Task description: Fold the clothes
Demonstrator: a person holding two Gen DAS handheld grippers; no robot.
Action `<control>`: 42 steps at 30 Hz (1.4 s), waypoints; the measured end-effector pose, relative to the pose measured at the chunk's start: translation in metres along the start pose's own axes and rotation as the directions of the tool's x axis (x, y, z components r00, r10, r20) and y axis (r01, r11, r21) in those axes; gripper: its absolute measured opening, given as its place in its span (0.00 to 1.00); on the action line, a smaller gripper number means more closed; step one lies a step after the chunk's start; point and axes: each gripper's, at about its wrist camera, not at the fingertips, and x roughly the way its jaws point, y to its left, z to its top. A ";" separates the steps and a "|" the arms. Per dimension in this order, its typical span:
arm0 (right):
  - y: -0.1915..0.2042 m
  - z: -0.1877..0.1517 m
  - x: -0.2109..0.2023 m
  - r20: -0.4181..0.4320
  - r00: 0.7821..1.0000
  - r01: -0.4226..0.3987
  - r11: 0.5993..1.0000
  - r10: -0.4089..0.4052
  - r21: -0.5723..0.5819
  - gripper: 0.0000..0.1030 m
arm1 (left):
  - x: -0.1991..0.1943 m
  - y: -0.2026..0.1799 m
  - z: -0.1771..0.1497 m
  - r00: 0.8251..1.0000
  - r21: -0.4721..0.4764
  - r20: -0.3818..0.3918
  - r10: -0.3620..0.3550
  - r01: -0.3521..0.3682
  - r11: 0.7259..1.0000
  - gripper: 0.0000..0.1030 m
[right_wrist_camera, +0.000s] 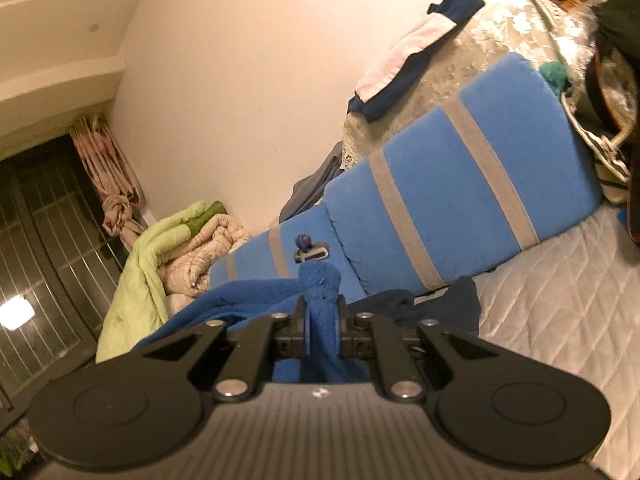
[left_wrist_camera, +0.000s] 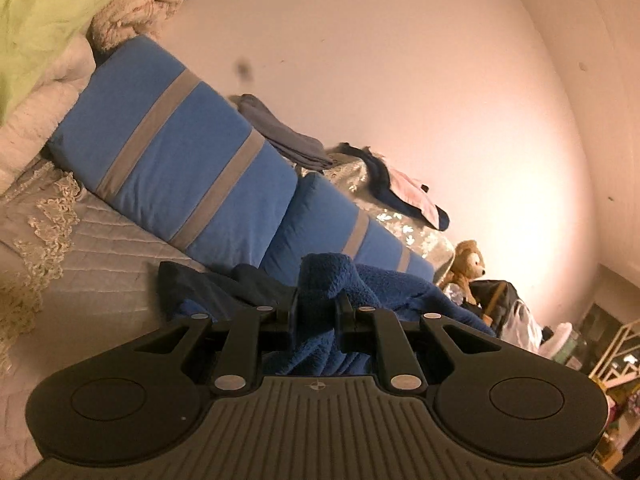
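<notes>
The left tongs (left_wrist_camera: 316, 308) are clamped on a bunched edge of the blue fleece (left_wrist_camera: 360, 276), which is lifted over the bed (left_wrist_camera: 100, 248). The right tongs (right_wrist_camera: 322, 316) pinch another bunched edge of it (right_wrist_camera: 318, 280). Each bite looks thick and small, so the plush fabric could slip free. Sagging cloth may also drag the dark garment (right_wrist_camera: 460, 300) beneath it.

Fleece garment (left_wrist_camera: 320, 276) on bed (left_wrist_camera: 100, 264), before cushions (left_wrist_camera: 172, 160).

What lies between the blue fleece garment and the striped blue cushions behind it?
In both wrist views, a dark navy garment lies crumpled on the quilted bed cover, between the blue fleece garment and the striped cushions.
</notes>
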 end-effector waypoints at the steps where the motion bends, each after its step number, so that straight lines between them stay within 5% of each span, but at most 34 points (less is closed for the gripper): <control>1: 0.003 -0.004 -0.006 0.006 1.000 -0.003 1.000 0.003 -0.002 0.10 | -0.005 -0.001 -0.004 1.000 0.002 0.004 -0.004 0.004 1.000 0.17; 25: 0.060 -0.044 -0.115 0.091 0.996 -0.012 1.000 0.012 -0.003 0.10 | -0.087 -0.052 -0.031 0.993 0.112 0.101 -0.061 0.049 0.992 0.16; 34: 0.062 -0.014 -0.055 0.023 0.993 0.117 0.990 -0.115 -0.080 0.10 | -0.029 -0.031 0.001 0.998 0.076 0.060 0.034 -0.039 0.996 0.16; 42: 0.045 0.025 0.029 -0.043 0.977 0.198 0.967 -0.207 -0.157 0.10 | 0.048 -0.024 0.039 0.987 0.160 -0.024 0.161 -0.155 0.975 0.16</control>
